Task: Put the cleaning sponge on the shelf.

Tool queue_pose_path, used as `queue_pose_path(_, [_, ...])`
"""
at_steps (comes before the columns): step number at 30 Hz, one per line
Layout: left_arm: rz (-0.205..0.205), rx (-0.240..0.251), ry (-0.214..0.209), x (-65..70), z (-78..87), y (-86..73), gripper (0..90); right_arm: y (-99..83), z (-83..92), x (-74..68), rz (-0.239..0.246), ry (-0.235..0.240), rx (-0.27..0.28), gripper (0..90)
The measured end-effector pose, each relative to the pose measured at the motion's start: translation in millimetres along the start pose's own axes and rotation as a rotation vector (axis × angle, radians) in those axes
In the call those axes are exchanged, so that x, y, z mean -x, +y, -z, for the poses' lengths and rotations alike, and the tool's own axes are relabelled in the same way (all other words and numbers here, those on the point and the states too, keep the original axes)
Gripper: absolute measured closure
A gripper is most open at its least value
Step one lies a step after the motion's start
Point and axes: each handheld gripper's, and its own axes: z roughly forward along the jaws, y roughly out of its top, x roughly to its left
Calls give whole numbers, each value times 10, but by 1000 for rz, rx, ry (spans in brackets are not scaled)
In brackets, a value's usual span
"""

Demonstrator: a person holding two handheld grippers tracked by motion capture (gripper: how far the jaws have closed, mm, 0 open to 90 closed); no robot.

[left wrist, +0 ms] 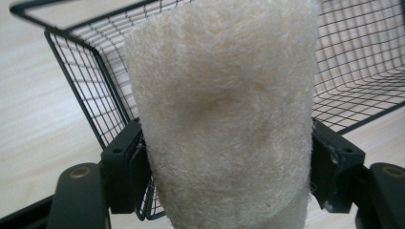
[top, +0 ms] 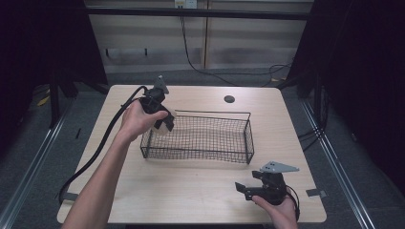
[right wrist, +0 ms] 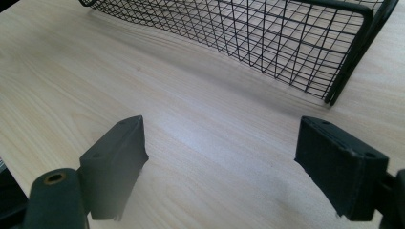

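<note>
The left gripper (top: pixel 162 120) clamps a cream fibrous loofah pad (left wrist: pixel 224 119) at the wire basket (top: pixel 243 143)'s near-left corner, seemingly poised to drop it inside, while the right gripper (top: pixel 244 190) waits wide-jawed and empty over the table (top: pixel 191 191), clear of the basket

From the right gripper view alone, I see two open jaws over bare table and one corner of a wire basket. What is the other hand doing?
Observer: The left gripper is shut on a cream fuzzy pad, held at the wire basket's left end.
Operator: Is the pad inside the basket yet?
Observer: I cannot tell; in the high view it sits at the rim, partly hidden by the hand.
Operator: Anything already in the basket?
Observer: The mesh floor looks bare in the high view.
Operator: Where is my gripper relative to it?
Observer: The right gripper is near the table's front edge, before the basket's right corner.
</note>
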Motion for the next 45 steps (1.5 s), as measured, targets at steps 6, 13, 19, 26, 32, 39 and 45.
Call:
queue_pose_path(6, [58,-17,38,-86,-119,-34,275,0,0,0,1,0,0,174])
queue_pose_path(13, [123,-27,85,-114,-215,-81,276,3,-8,-3,2,2,-2,175])
queue_pose_path(19, [145,-46,92,-87,-260,-77,276,2,-6,-5,-1,3,-4,175])
queue_pose_path(26, [158,-69,106,-53,-380,-63,276,1,-7,-4,-1,4,-6,175])
queue_pose_path(32, [167,-91,116,-45,-517,-58,275,-1,-3,-5,-1,6,-3,175])
queue_pose_path(39, [186,-96,141,-111,-616,-77,274,-2,-4,-3,-4,6,-2,175])
queue_pose_path(45, [206,-112,124,-94,-683,-66,274,-4,-1,-2,-5,6,-1,175])
